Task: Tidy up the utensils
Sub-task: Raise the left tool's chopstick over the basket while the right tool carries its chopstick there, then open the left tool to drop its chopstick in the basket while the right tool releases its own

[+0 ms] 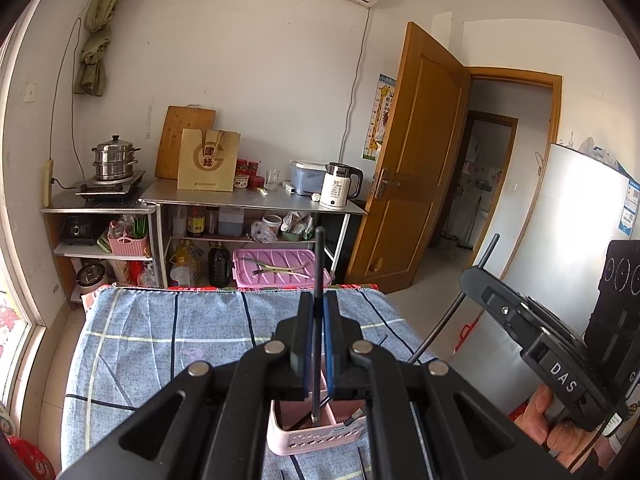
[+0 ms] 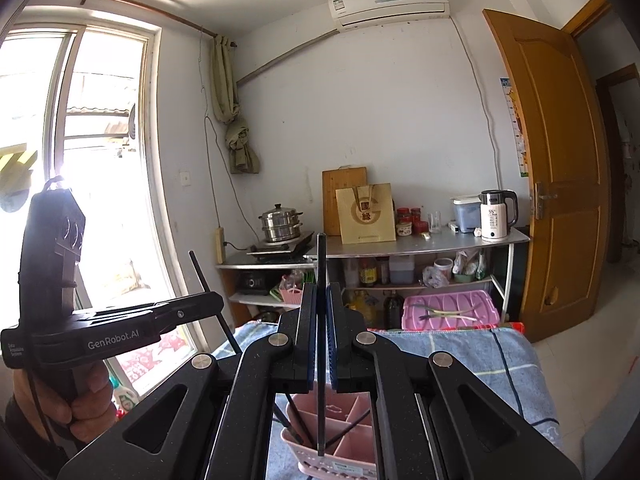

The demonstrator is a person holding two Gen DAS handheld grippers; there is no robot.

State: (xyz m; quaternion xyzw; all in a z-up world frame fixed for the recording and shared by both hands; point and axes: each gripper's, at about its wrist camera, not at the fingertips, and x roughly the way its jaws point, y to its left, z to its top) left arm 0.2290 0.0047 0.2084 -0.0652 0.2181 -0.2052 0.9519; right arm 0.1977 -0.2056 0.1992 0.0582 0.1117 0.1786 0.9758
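- The left gripper (image 1: 319, 312), level and pointing forward, pinches a thin black chopstick (image 1: 318, 264) upright between its blue pads.
- The right gripper (image 2: 321, 300) likewise clamps a second black chopstick (image 2: 321, 264) upright.
- Just below both, a pink perforated plastic caddy (image 2: 340, 420) with divided compartments holds more dark sticks.
- It stands on a blue checked cloth (image 1: 168, 332); open cloth lies ahead.

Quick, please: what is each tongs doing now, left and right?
Left tongs: shut on a black chopstick.
Right tongs: shut on another black chopstick.
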